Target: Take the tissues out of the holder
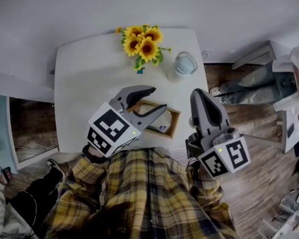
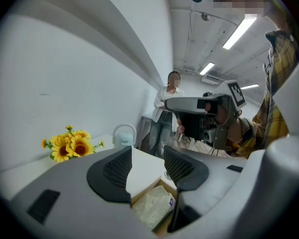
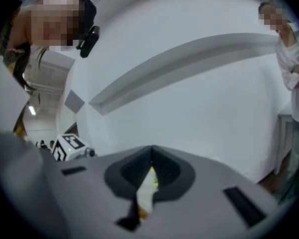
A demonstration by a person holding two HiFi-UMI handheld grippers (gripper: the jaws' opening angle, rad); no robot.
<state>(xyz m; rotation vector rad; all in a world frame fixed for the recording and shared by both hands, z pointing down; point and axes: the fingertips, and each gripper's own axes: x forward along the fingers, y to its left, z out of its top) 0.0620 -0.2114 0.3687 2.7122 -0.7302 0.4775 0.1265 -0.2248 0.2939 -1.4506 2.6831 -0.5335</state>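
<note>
The tissues [image 2: 150, 207] lie as one flat soft pack in a crinkled clear wrapper, sunk in the single shallow wooden holder [image 1: 176, 123] near the front edge of the white desk [image 1: 84, 83]. The pack should be light and limp. It will likely buckle if pinched in the middle and slide if the film is only grazed, so the safer hold is across a short end or a corner standing proud of the wooden rim, with the holder steadied so it does not lift too. The left gripper [image 2: 148, 167] hangs just above the holder with its jaws spread wide and nothing between them. The right gripper [image 1: 198, 92] stands off the desk's right side, pointing up, with its jaws pressed together. A pale sliver shows in the slit between them, probably the desk seen through the gap rather than a held thing. Also on the desk are one bunch of sunflowers [image 1: 142, 44] with about four blooms, and one pale lidded jug [image 1: 183, 64] beside it.
</note>
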